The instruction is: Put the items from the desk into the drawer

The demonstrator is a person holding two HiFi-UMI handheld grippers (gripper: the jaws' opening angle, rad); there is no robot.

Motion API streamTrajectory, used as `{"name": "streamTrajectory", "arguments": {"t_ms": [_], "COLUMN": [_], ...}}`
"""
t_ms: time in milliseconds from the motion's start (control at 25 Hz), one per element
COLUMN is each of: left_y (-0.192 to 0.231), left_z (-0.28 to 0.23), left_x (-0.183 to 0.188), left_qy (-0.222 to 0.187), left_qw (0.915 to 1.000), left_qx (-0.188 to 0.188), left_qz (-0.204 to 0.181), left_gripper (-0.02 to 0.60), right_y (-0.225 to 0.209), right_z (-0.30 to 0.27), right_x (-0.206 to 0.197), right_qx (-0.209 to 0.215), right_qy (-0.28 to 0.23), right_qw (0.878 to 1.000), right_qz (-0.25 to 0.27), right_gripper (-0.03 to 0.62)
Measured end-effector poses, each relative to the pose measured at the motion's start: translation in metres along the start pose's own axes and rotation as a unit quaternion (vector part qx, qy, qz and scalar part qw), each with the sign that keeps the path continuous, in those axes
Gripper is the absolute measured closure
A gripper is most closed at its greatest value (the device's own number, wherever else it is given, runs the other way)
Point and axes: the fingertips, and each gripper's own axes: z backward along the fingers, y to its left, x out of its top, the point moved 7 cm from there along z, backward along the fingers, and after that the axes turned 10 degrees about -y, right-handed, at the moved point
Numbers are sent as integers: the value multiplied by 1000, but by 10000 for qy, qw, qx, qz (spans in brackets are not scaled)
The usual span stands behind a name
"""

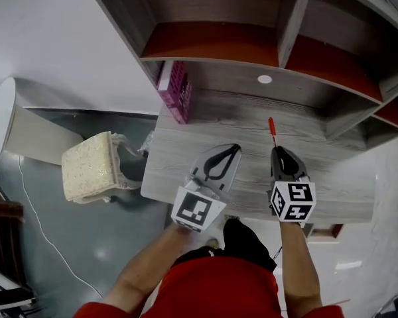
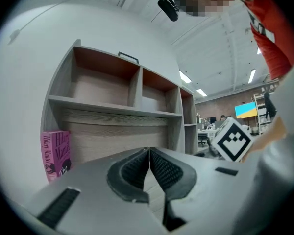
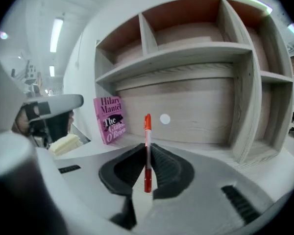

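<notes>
Desk [image 1: 345, 191]: pale grey wood-grain top, most of the surface bare. One pink book [image 1: 176, 91] stands upright on it at the rear left corner, spine outward. It is just beside the left wall of the open shelf unit [image 1: 252, 45] that sits along the desk's back edge.

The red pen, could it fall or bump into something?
Maybe. The right gripper pinches the red pen only with its tips, so the long end could twist or slip out. That end pokes forward toward the shelf unit, so it might bump there.
</notes>
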Motion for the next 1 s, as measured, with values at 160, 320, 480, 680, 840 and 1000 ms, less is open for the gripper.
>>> {"name": "streamTrajectory", "arguments": {"t_ms": [160, 320, 480, 680, 840, 1000], "left_y": [-17, -39, -63, -95, -120, -149], "left_z": [24, 48, 73, 97, 109, 113], "left_x": [12, 22, 28, 27, 29, 31], "left_qy": [-96, -194, -344, -466, -508, -474], "left_qw": [9998, 9990, 9977, 9956, 9944, 9937], "left_qx": [-174, -396, -566, -777, -866, -950], "left_qz": [-22, 26, 136, 222, 335, 365], "left_gripper": [572, 572, 572, 572, 572, 572], "right_y": [30, 55, 76, 94, 102, 94], "right_z": [45, 92, 138, 188, 221, 250], "right_x": [15, 25, 26, 23, 24, 17], "right_qx": [91, 67, -20, -45, -10, 7], "right_qy": [-369, -667, -869, -1090, -1179, -1281], "right_qw": [9993, 9977, 9962, 9939, 9928, 9913], "right_qz": [24, 54, 106, 166, 230, 304], "right_gripper": [553, 553, 553, 553, 553, 553]}}
